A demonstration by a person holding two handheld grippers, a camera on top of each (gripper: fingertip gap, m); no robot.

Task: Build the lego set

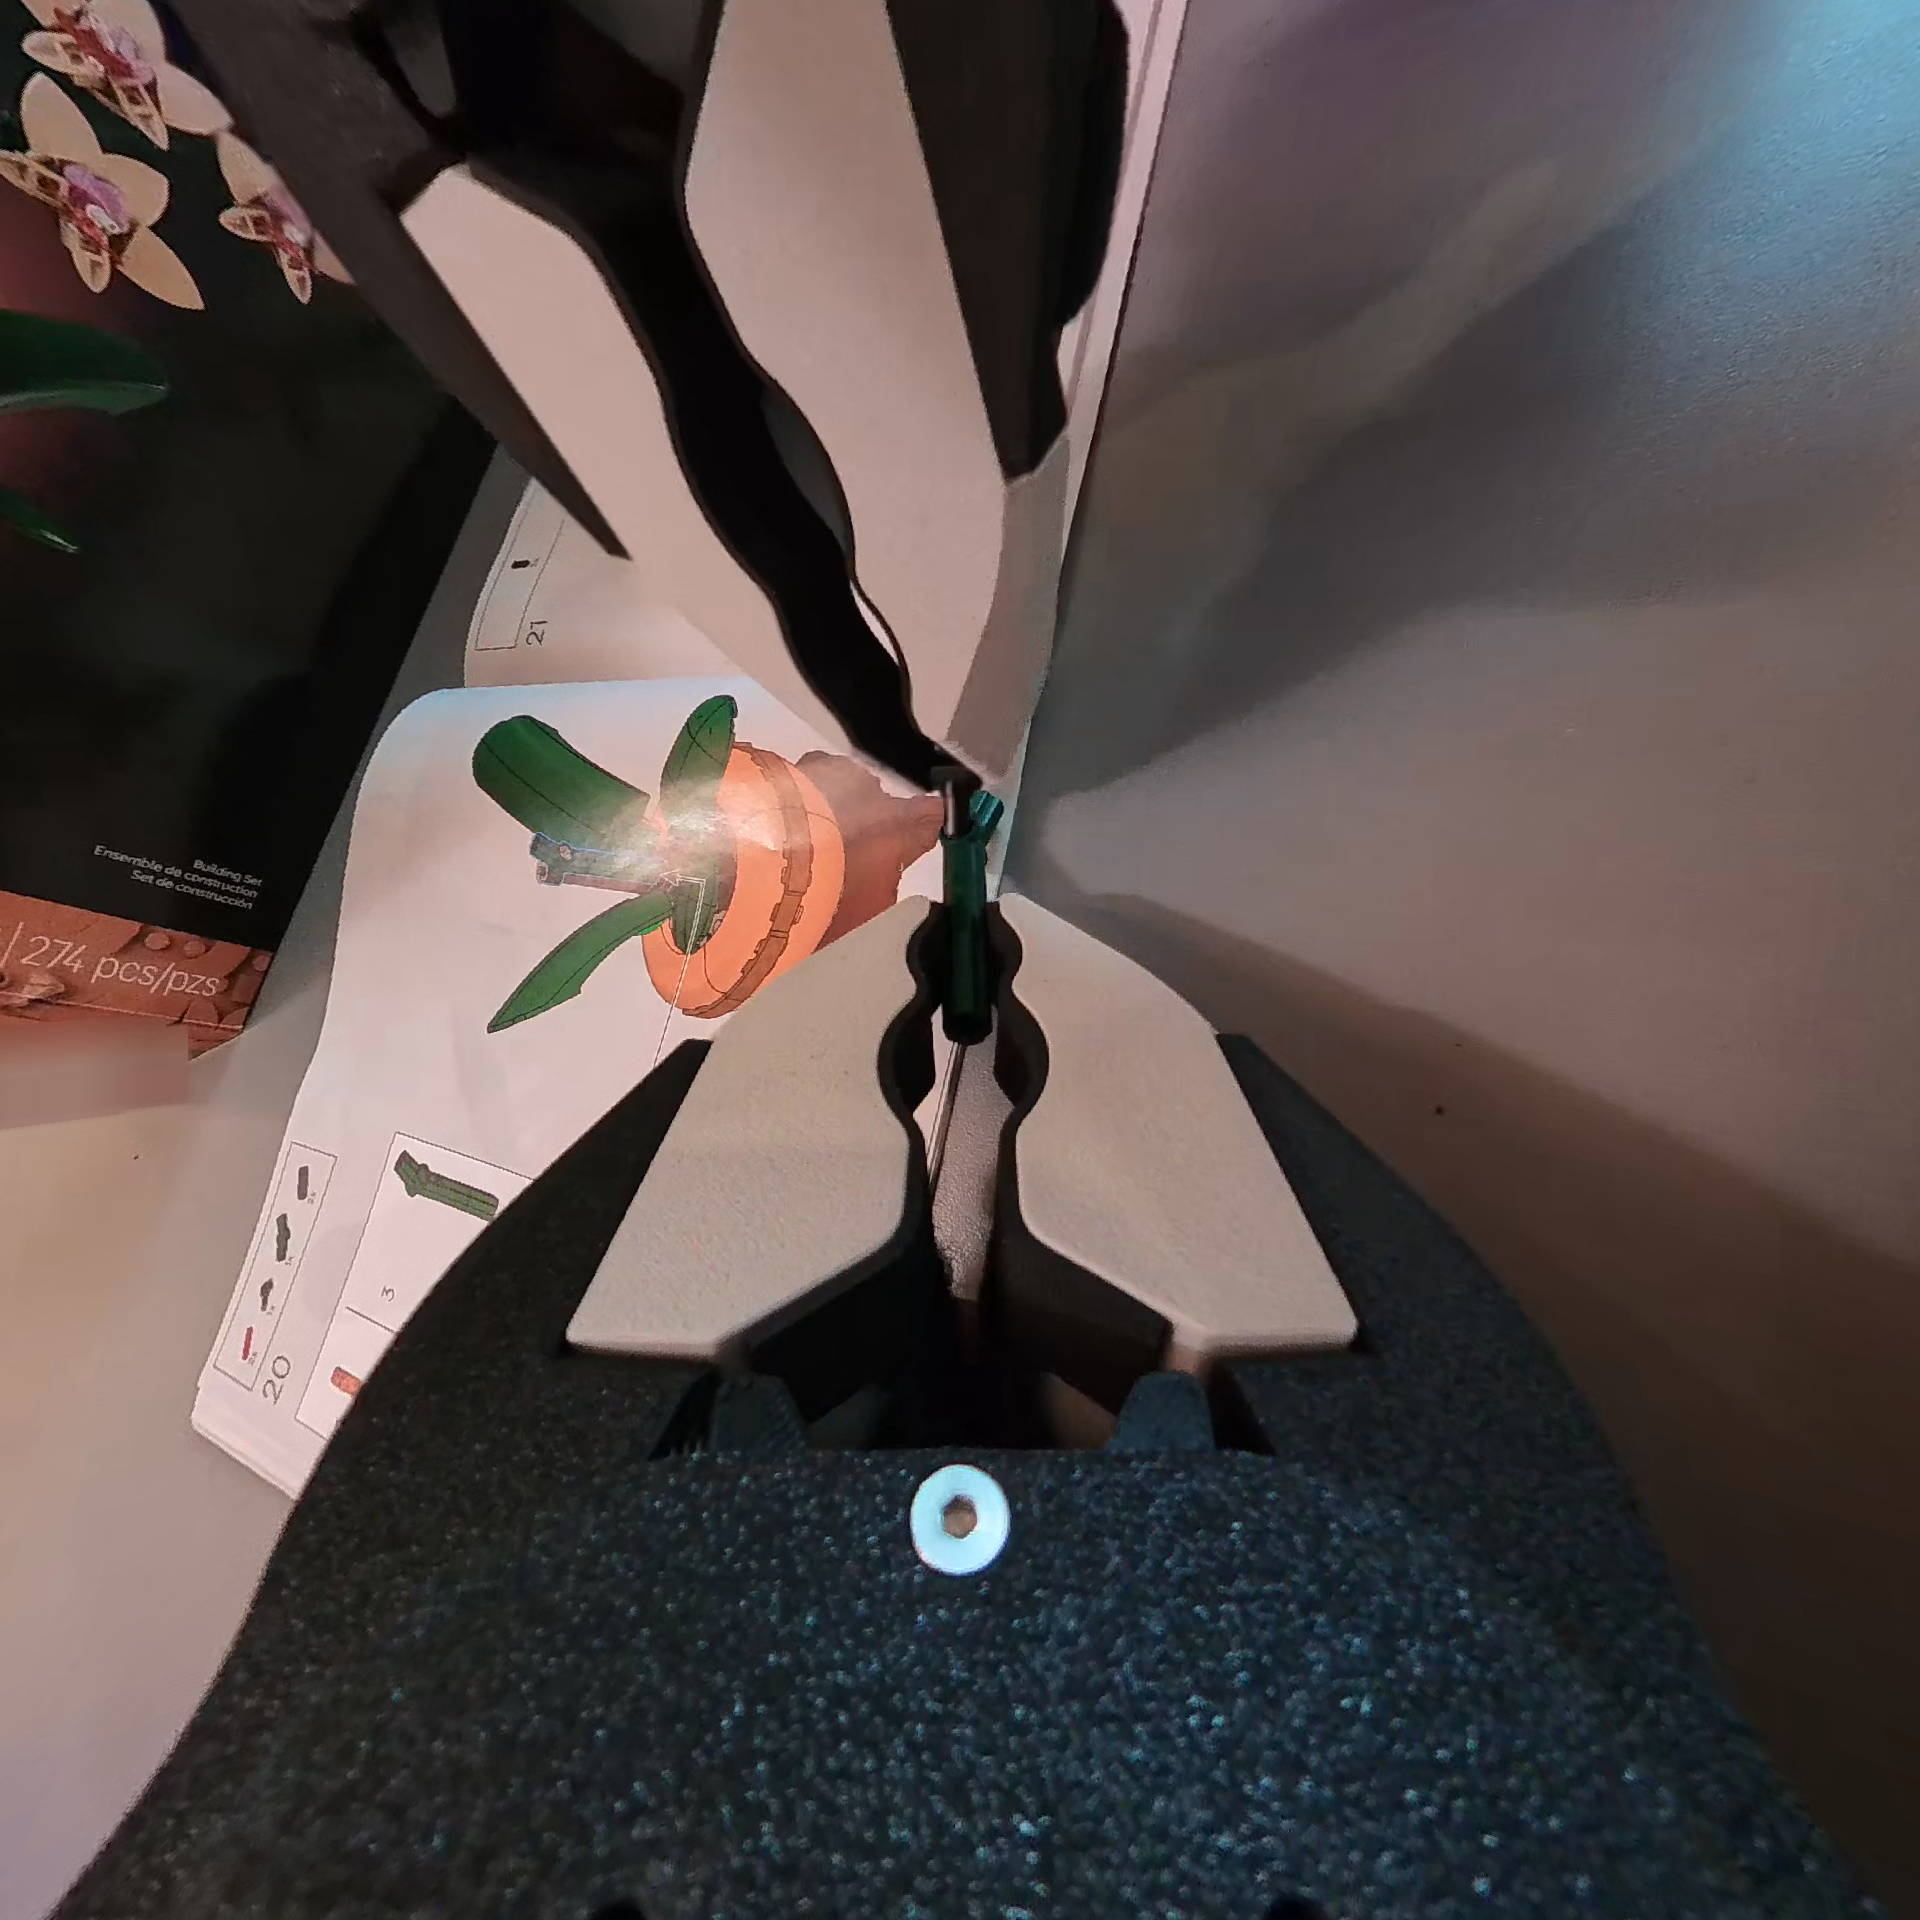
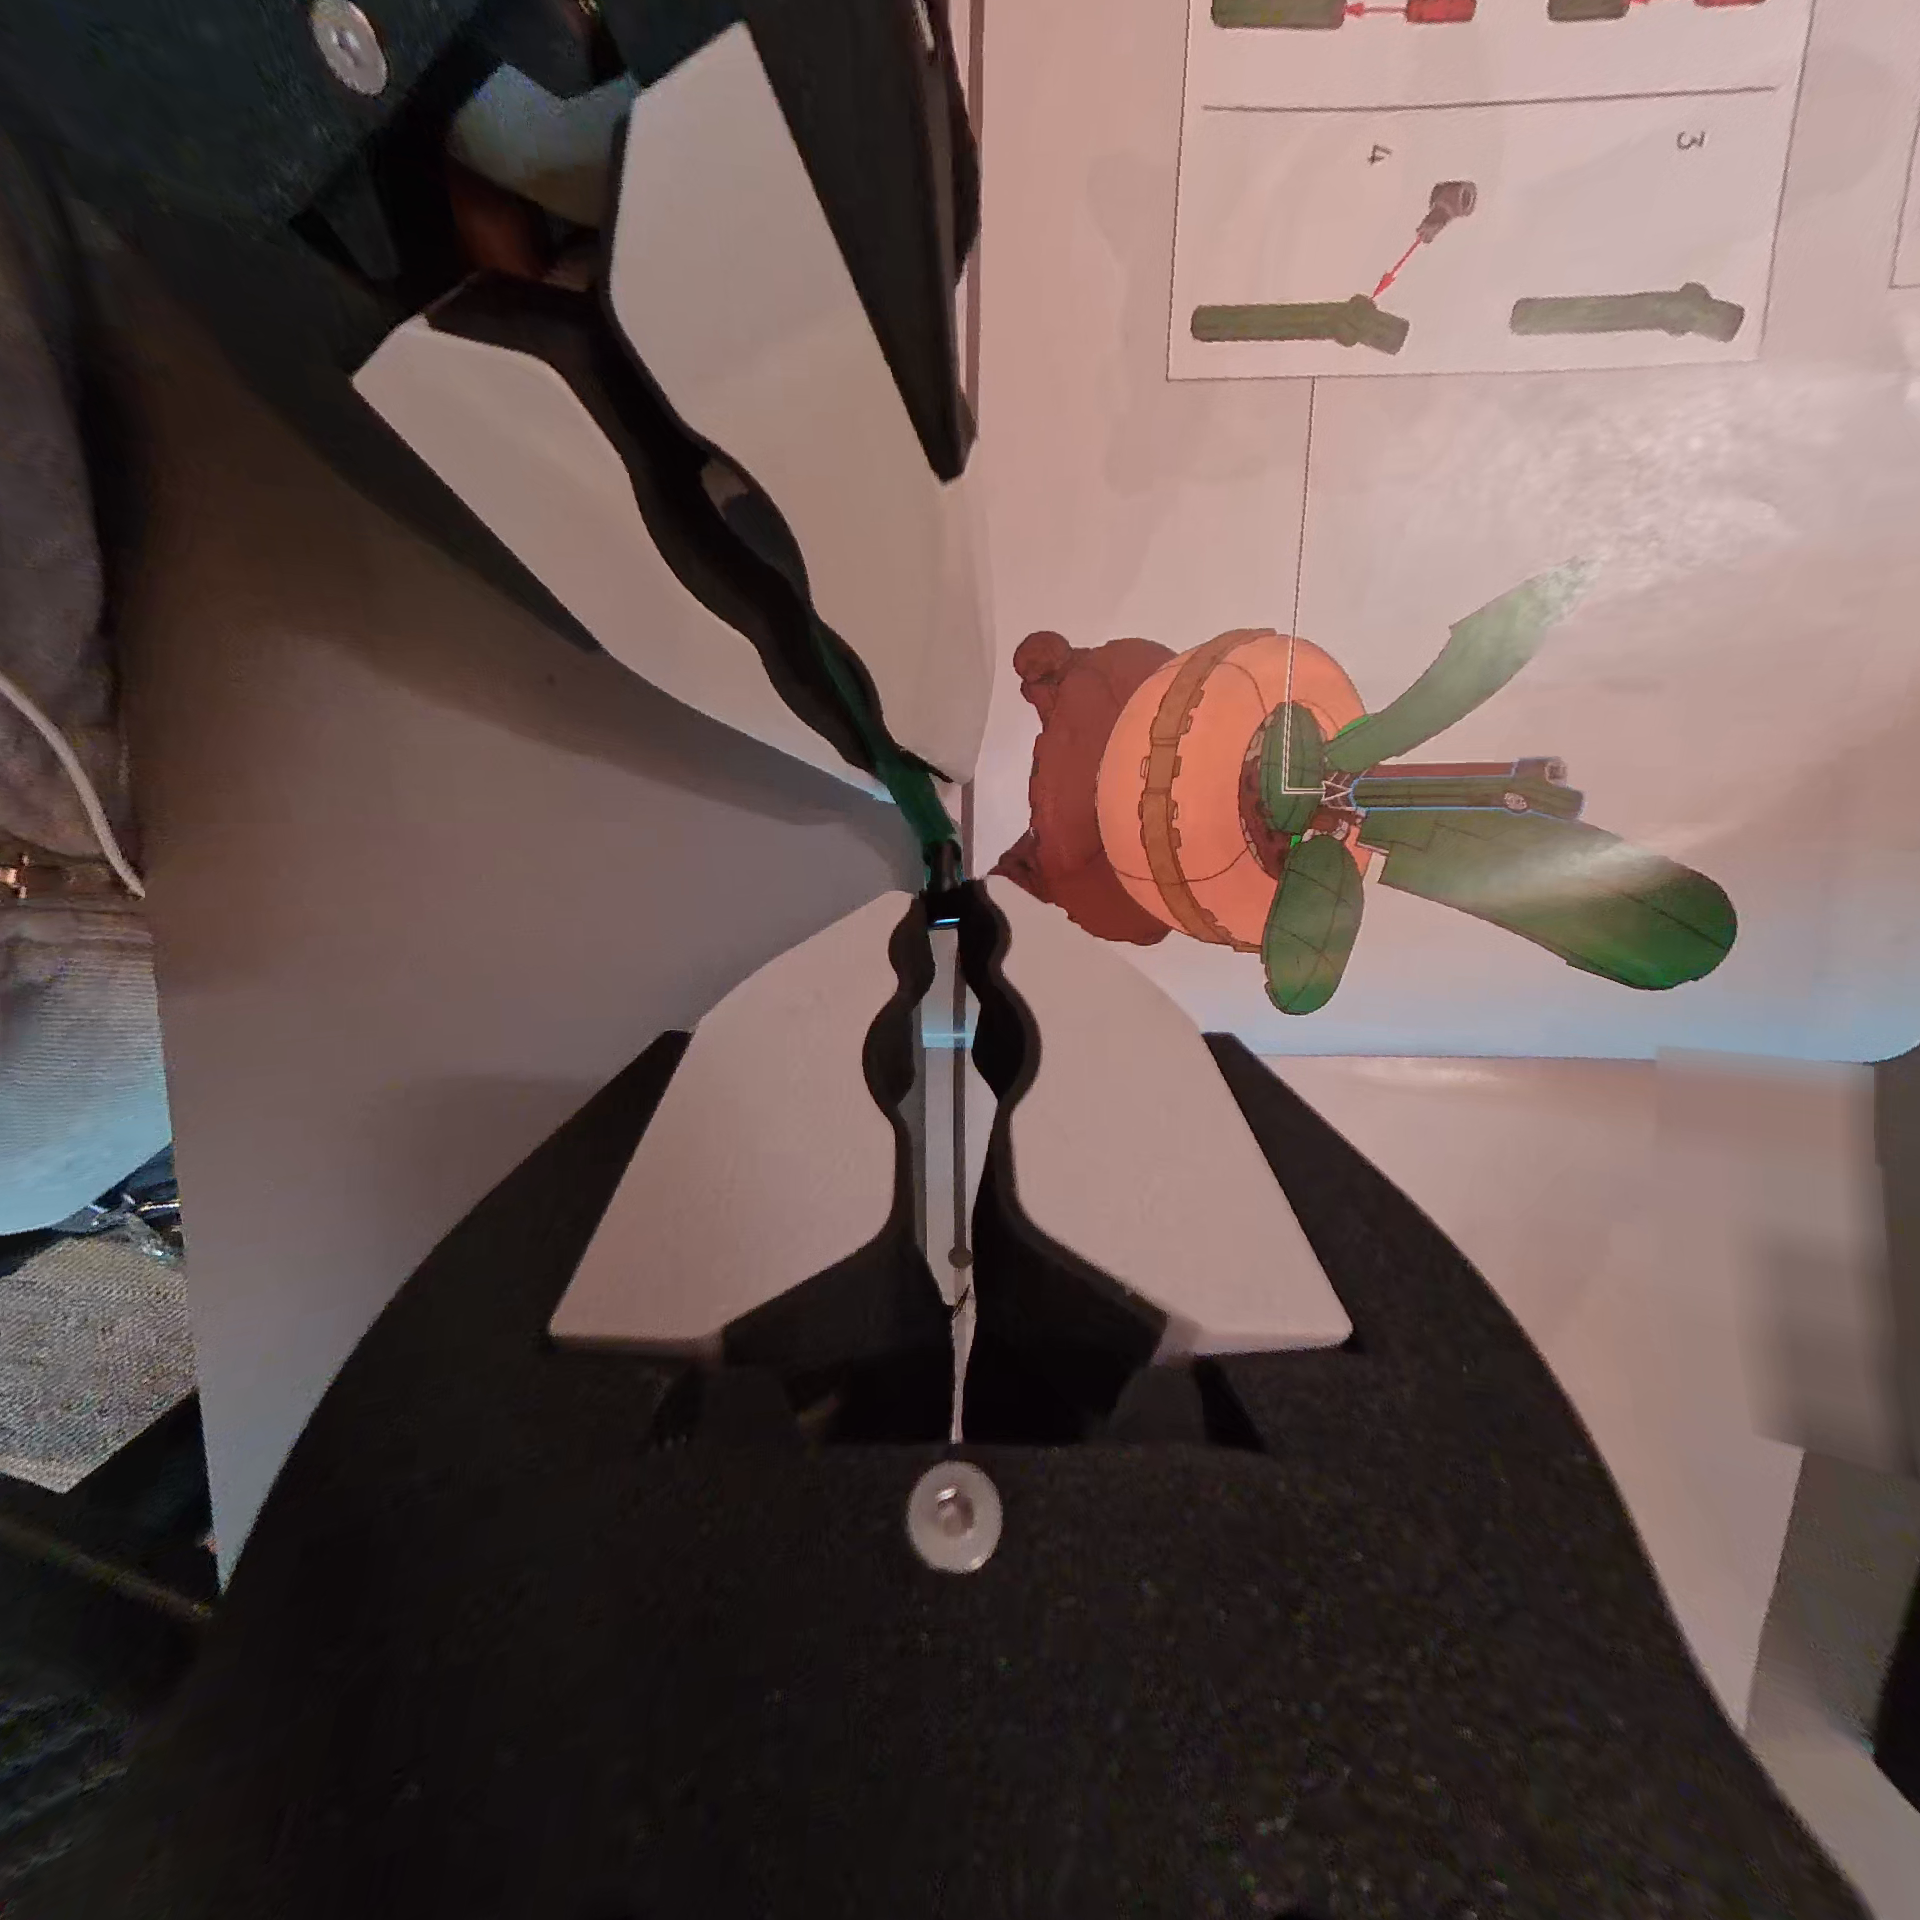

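Left wrist view, nearest: left gripper [image 1: 961, 914], cream fingers [image 1: 769, 1174] in a black body, clamped on a dark green lego stem piece [image 1: 964, 925] standing roughly upright between the tips, its forked top end just clear of them. Directly beyond, meeting it tip to tip from above: right gripper [image 1: 951, 774], pinched on a small black pin [image 1: 948, 805] pressed against the upper end of the stem. Beneath and to the left: open instruction booklet [image 1: 416, 935] on the pale table [image 1: 94, 1299], printed with an orange pot and green leaves. Farthest left: dark set box [image 1: 177, 623] with an orchid picture, lying on the booklet's far edge. Right wrist view, nearest: right gripper [image 2: 948, 914], tips together on the black pin [image 2: 943, 906]. Just beyond, entering from upper left: left gripper [image 2: 914, 790] with the green stem piece [image 2: 894, 769] running down its closed fingers to touch the pin. Behind, right: booklet page [image 2: 1558, 499] showing the pot drawing and boxed step diagrams. Far left edge: grey cloth, too blurred to identify.
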